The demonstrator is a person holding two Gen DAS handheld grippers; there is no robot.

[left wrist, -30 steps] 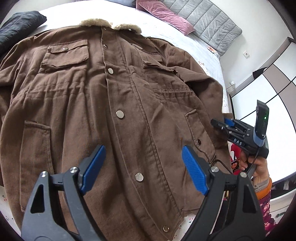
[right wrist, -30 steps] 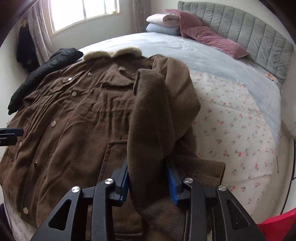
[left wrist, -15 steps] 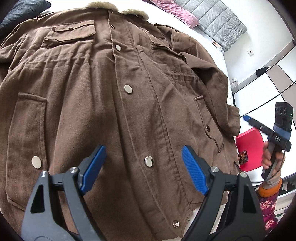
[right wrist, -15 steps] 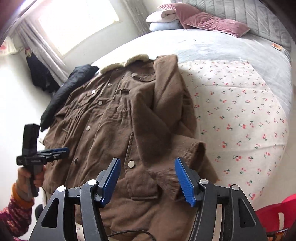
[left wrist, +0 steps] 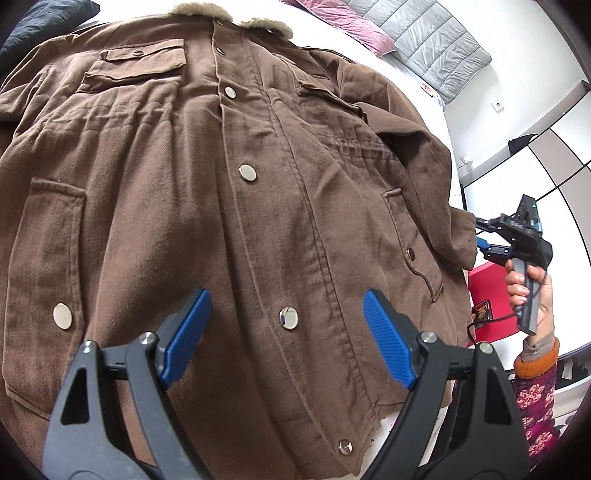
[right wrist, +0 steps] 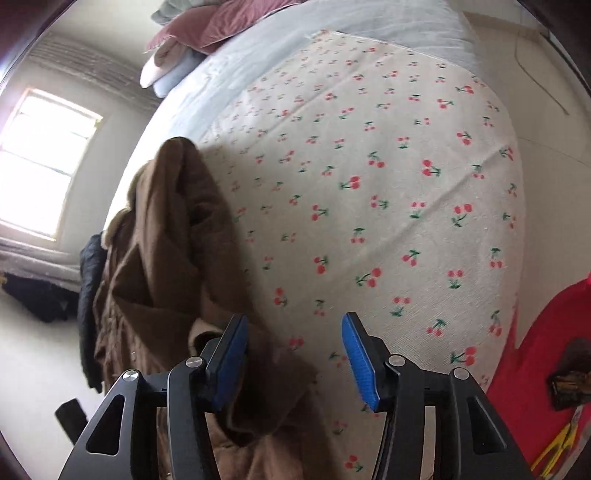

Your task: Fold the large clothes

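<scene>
Brown jacket lies front-up, snapped shut, spread flat on the bed, fleece collar at the far end, hem nearest the left camera. Judged heavy and thick for a garment: dense brushed cotton, lined, soft and limp, not slippery; it will sag and drag under its own weight, so a single pinch near an edge should lift only a corner. Metal snaps along the placket are hard spots, best kept off the pads. Best holds, in my judgement: hem corners, the side seam, or the cuff, where the cloth is doubled. One sleeve is folded in over the body on the side toward the right hand, cuff near the lower pocket. Left tongs hover wide open over the lower placket, pitched steeply down, nothing between the pads, no contact that I can see. Right tongs stand part open and closing, pointing steeply down past the jacket's edge; left pad overlaps the brown cuff cloth, but the gap between the pads shows only cherry-print sheet, nothing gripped. In the left view the person's hand holds that tool just beside the cuff
</scene>
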